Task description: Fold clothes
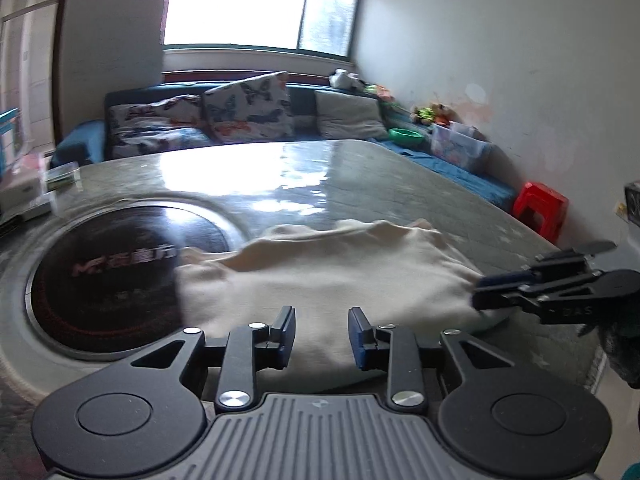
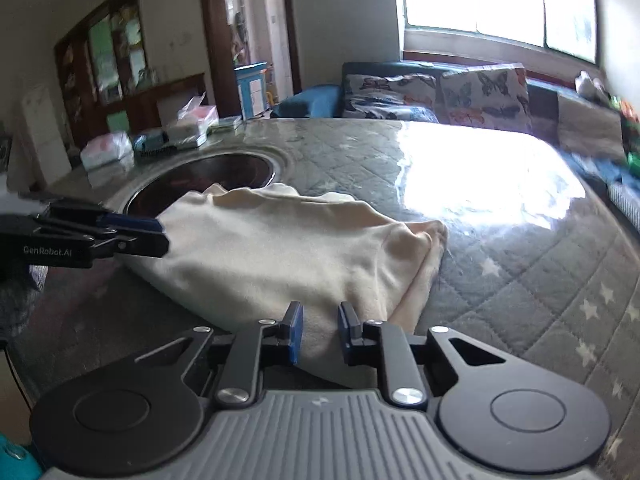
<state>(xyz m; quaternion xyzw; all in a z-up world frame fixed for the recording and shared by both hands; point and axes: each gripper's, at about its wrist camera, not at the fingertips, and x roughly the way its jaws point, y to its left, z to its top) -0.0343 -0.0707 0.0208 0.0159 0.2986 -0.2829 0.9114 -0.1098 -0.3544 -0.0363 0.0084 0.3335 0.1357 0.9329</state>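
While the cream, soft cotton garment [image 2: 276, 248] lies doubled on the glossy quilted table top [image 2: 520, 264], its long axis runs between your two tools: left gripper [image 1: 322, 338] and right gripper [image 2: 320, 330] each stand parted over opposite ends of its near edge, equally close, holding nothing.
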